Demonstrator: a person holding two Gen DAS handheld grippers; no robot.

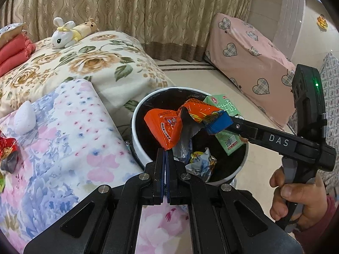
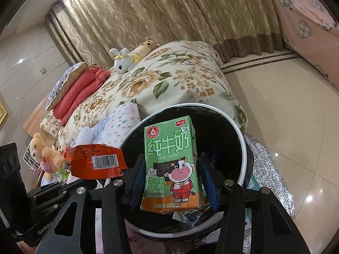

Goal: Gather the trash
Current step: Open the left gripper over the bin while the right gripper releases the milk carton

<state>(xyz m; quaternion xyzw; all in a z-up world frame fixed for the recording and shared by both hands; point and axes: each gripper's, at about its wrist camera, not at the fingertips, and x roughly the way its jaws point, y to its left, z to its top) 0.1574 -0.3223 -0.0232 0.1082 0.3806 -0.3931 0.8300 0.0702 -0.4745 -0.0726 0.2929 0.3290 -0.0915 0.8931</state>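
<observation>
Gold patterned curtains (image 2: 169,10) hang behind a bed (image 1: 101,63) spread with a flowered blanket, where a white toy rabbit (image 1: 62,35) lies beside a toy bear; glossy pale tiles (image 2: 286,105) cover the floor, and a pink cloth with checked hearts (image 1: 250,59) drapes something by the far wall. Between bed and floor stands my white-rimmed bin (image 1: 135,127), lined in black, with crumpled wrappers already at the bottom. My right gripper (image 2: 172,187) holds a green milk carton (image 2: 169,165) over the bin's mouth, its blue pads pressed to the carton's two narrow sides. Seen from that wrist, the carton stands with its long axis up the frame, top toward the bed, printed face to the camera: large Chinese characters for pure milk, a cartoon cow in red overalls, and a round red seal whose small text I cannot read. My left gripper (image 1: 165,151) is pinched tight on the lower corner of an orange snack wrapper (image 1: 167,127), which rises crumpled from the fingertips over the bin; a barcode shows on its back. The letters DAS are printed on the right tool's arm, which my hand (image 1: 296,199) grips by the handle. More wrappers lie on the pastel quilt (image 1: 63,137) at the left edge.
</observation>
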